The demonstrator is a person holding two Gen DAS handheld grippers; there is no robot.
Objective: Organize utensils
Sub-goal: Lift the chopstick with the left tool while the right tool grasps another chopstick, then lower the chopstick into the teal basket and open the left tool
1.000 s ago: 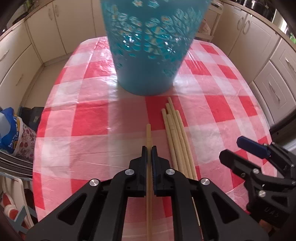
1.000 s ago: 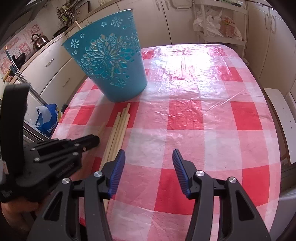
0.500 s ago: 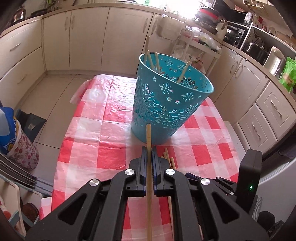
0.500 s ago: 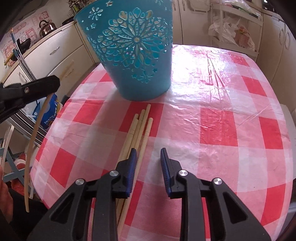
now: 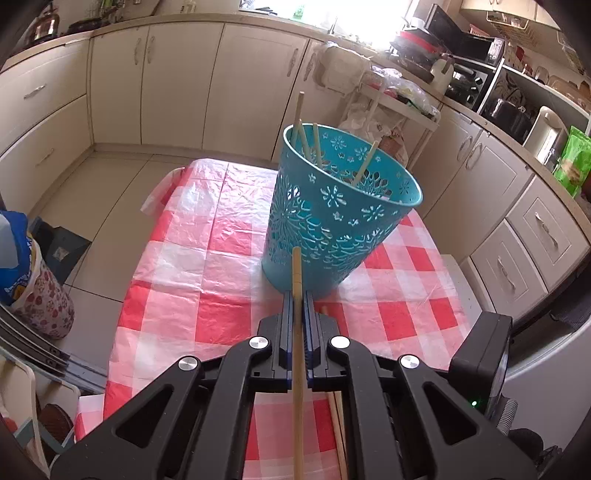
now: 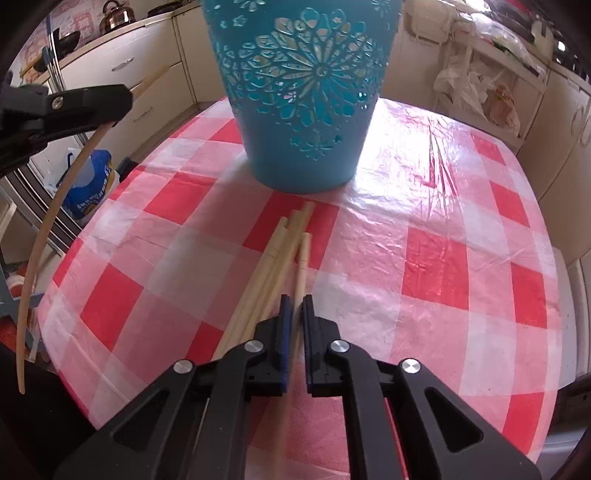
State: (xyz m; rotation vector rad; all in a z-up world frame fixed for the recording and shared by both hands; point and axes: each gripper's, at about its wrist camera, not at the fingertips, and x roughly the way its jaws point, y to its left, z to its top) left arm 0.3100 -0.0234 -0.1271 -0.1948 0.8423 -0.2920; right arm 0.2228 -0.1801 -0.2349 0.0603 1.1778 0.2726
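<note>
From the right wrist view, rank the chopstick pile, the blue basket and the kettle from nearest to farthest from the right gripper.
1. Chopstick pile: on the tablecloth, right at the right gripper, one stick between its fingers.
2. Blue basket: standing beyond the pile, centre of the table.
3. Kettle: far upper left, on the counter.

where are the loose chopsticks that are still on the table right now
In the right wrist view, the loose chopsticks lie bundled on the checked tablecloth, just in front of the blue basket.

Cream cabinets (image 5: pixel 155 85), tiled floor (image 5: pixel 110 192), bright window (image 5: pixel 365 18), possibly kettle (image 6: pixel 117 14) on counter.
</note>
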